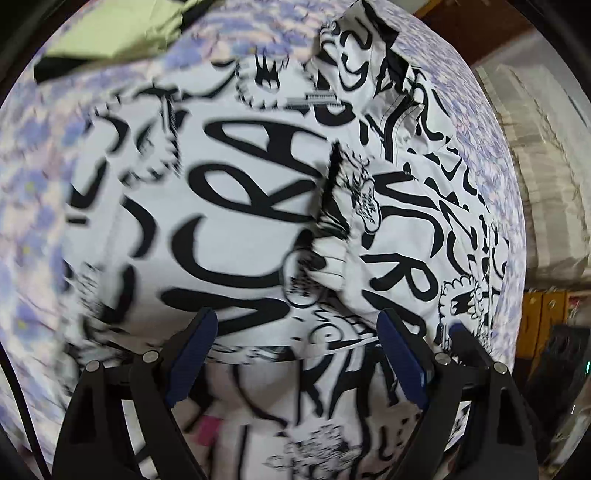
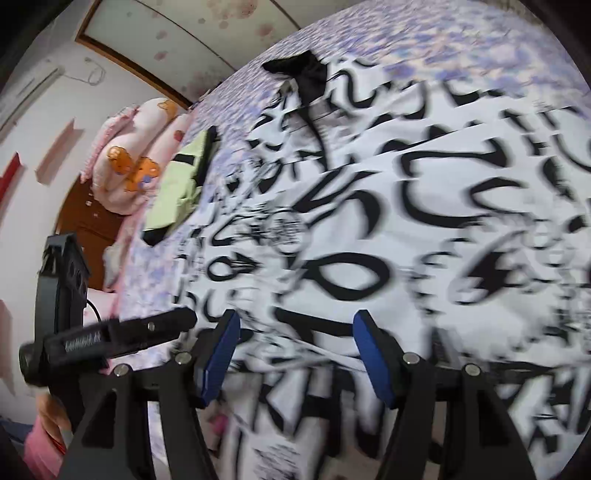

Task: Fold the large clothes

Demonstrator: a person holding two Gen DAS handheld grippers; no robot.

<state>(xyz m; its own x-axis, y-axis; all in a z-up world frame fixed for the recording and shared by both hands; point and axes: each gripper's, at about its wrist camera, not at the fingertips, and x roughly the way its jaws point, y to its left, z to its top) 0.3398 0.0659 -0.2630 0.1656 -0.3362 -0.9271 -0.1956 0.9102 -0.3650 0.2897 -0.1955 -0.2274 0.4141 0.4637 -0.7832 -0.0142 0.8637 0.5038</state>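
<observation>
A large white garment (image 1: 258, 221) with bold black lettering lies spread on a bed with a lilac flowered sheet (image 1: 33, 206). A bunched fold of it (image 1: 343, 210) stands up near the middle. My left gripper (image 1: 298, 321) hovers over the garment's near part, its blue-padded jaws wide open with nothing gripped. In the right wrist view the same garment (image 2: 406, 184) fills the blurred frame. My right gripper (image 2: 297, 323) is open just above the cloth, and its pads press on nothing.
A folded pale green and black garment (image 2: 181, 184) (image 1: 122, 33) lies on the sheet beyond the white one. A pink quilt with bears (image 2: 136, 147) sits by the wall. A black scrap (image 2: 299, 70) lies at the garment's far end. The bed's edge (image 1: 517, 229) runs down the right.
</observation>
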